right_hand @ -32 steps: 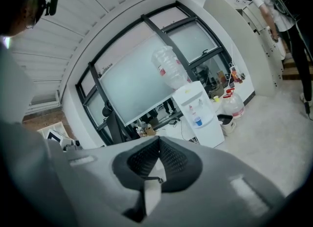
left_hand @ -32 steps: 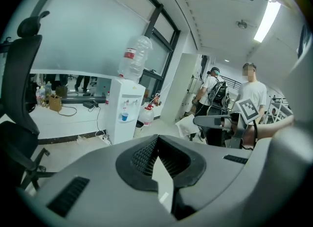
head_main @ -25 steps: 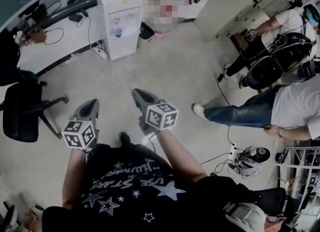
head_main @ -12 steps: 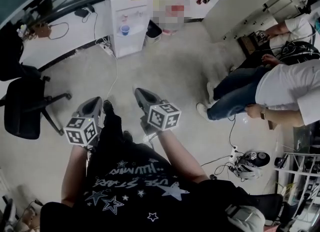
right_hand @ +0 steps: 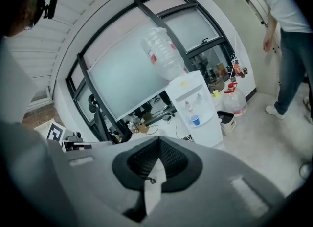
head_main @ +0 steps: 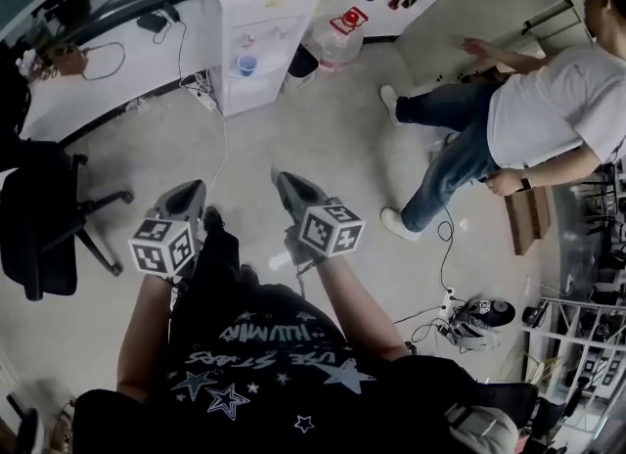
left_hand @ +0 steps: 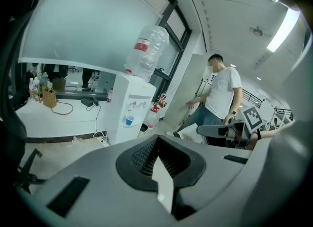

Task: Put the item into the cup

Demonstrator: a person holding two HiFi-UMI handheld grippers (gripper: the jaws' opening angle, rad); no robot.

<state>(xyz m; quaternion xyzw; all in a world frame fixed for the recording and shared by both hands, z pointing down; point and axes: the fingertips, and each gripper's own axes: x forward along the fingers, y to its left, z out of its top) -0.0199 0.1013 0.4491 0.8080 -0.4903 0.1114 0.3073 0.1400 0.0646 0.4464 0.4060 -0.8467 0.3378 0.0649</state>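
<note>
A small blue cup (head_main: 245, 65) stands in the tap recess of a white water dispenser (head_main: 256, 22) several steps ahead across the floor. It shows as the blue cup (left_hand: 129, 120) in the left gripper view and the blue cup (right_hand: 195, 120) in the right gripper view. My left gripper (head_main: 192, 191) and right gripper (head_main: 286, 183) are held side by side over the floor, both pointing toward the dispenser. The left gripper (left_hand: 157, 143) is shut, and so is the right gripper (right_hand: 157, 144). I see no item between either pair of jaws.
A person in a white T-shirt and jeans (head_main: 528, 119) stands at the right. A black office chair (head_main: 44, 217) is at the left. A water jug (head_main: 337, 41) and a bin (head_main: 301, 61) sit beside the dispenser. Cables and a power strip (head_main: 201, 100) lie on the floor.
The dispenser and cup have come slightly nearer in the head view. The person at the right has risen and stepped left. Both grippers keep their pose, still shut.
</note>
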